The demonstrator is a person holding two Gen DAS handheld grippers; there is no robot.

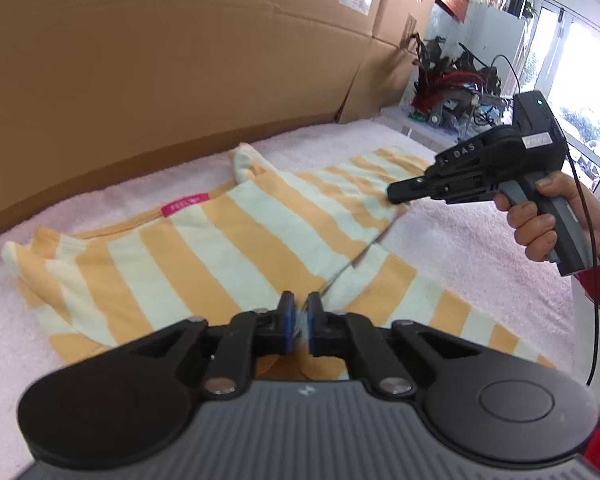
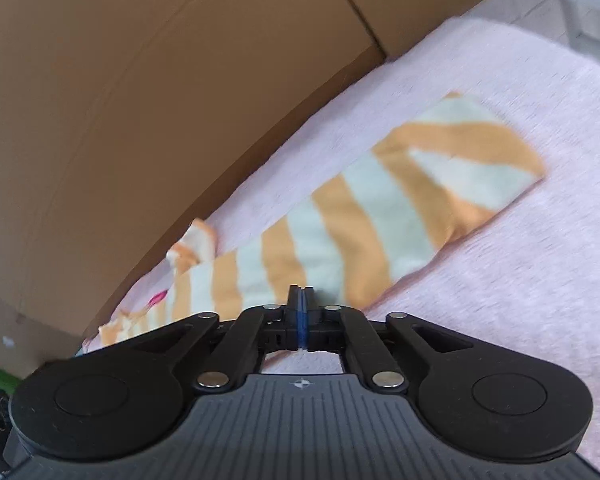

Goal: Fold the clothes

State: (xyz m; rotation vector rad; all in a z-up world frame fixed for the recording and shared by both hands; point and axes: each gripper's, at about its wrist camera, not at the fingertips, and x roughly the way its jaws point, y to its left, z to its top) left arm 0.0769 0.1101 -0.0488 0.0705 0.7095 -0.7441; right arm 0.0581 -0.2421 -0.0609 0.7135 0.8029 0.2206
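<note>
An orange and pale striped shirt (image 1: 220, 248) lies spread on a pink towel (image 1: 480, 240), its pink neck label (image 1: 184, 204) towards the back left. My left gripper (image 1: 300, 314) is shut on the shirt's near edge, with a sliver of fabric between its blue pads. My right gripper (image 1: 394, 196), held by a hand (image 1: 540, 232), pinches the same edge further right, and the fabric runs taut between the two. In the right wrist view the right gripper (image 2: 300, 300) has its pads pressed together at the edge of the shirt (image 2: 380, 208), whose far end lies folded.
A tall cardboard wall (image 1: 180, 60) stands right behind the towel along its back edge, also seen as cardboard (image 2: 140, 100). Cluttered items and cables (image 1: 452, 84) sit past the towel's far right corner. Bare pink towel (image 2: 500, 300) lies to the right of the shirt.
</note>
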